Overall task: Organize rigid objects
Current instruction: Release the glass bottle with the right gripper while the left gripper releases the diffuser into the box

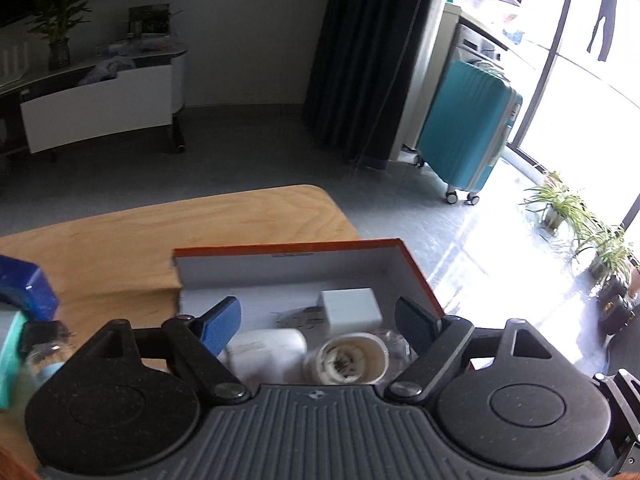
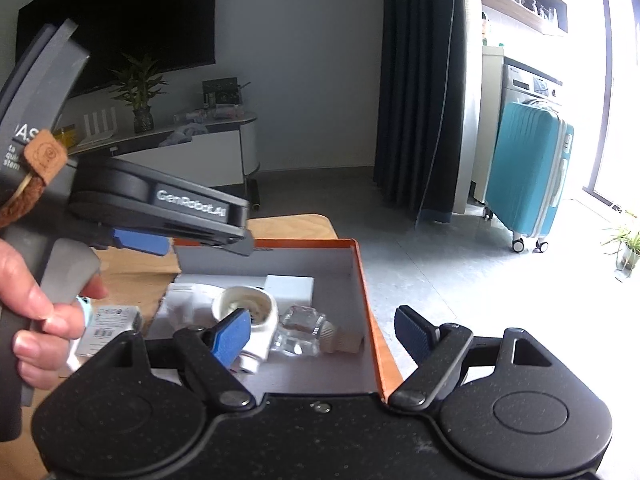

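Wooden table (image 1: 200, 224), orange box (image 1: 420, 276) lengthwise away

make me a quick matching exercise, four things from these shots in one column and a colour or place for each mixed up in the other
Things:
1. suitcase
2. box
3. white block
4. table

Matches:
a. inside the box, near its far wall
b. teal, standing on the floor
c. light wood, under the box
d. orange outside, pale inside

Pairs: 1-b, 2-d, 3-a, 4-c
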Demonstrator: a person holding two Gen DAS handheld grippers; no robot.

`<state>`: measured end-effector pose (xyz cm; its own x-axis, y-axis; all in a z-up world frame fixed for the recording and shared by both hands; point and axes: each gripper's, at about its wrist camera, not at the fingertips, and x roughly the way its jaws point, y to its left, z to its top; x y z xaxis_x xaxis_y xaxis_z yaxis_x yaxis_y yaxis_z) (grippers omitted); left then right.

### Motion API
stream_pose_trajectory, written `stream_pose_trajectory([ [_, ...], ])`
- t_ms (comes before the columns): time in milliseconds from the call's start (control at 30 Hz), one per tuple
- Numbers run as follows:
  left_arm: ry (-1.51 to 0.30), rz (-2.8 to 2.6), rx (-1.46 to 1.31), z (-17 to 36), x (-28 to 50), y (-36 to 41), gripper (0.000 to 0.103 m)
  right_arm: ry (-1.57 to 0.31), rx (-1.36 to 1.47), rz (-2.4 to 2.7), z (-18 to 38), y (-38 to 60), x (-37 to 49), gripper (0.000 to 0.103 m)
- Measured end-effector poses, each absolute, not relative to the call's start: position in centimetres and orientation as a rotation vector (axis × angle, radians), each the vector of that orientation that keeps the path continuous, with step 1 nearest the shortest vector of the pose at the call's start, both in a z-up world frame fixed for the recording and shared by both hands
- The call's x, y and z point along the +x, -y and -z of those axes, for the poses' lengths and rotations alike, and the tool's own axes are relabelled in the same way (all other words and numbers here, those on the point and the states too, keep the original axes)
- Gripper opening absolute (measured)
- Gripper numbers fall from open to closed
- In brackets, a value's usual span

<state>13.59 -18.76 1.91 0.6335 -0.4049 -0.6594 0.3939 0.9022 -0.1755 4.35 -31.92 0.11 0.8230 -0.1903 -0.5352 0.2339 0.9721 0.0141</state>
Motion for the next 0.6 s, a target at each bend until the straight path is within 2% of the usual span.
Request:
stream_pose_trajectory([
  [267, -0.758, 0.339, 0.006, -2.9, 11.3, 14.6, 0.091, -0.554, 0.077, 0.175, -0.9, 29.8, 3.9, 0.094],
  [600, -0.774, 0.257, -0.032, -3.2, 9.0, 11.3, 0.091, -0.555, 0.078, 0.125, -1.7, 27.7, 3.9, 0.094],
])
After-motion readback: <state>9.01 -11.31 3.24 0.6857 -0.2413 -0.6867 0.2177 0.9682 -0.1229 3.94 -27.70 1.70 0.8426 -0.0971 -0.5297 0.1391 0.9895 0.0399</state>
